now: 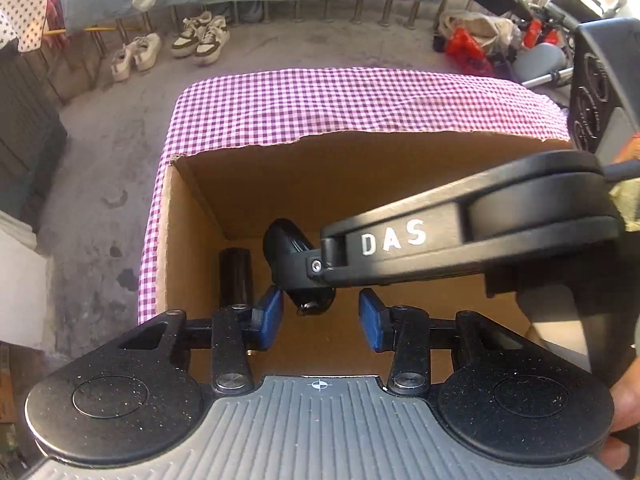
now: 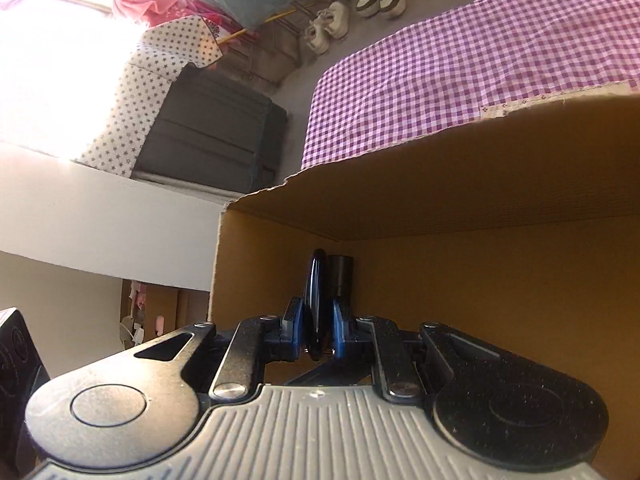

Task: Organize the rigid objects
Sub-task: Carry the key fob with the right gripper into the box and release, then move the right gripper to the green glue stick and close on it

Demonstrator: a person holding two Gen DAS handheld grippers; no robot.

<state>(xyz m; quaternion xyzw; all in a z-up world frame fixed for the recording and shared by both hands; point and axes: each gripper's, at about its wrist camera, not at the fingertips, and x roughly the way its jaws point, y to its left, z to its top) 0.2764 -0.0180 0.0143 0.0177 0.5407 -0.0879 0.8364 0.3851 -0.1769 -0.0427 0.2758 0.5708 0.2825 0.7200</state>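
Above cardboard box (image 1: pixel 192 216), right gripper (image 2: pixel 316 322) clamps slim black object (image 2: pixel 314 300), long axis toward 12 o'clock; left gripper (image 1: pixel 320 316) empty, jaws apart; black cylinder (image 1: pixel 235 276) at 11 o'clock.

The only readable text is "DAS", in white capital letters on the black side of the right claw (image 1: pixel 298 268) as it reaches across the left wrist view. A small white crosshair mark sits on the grey ribbed housing below.
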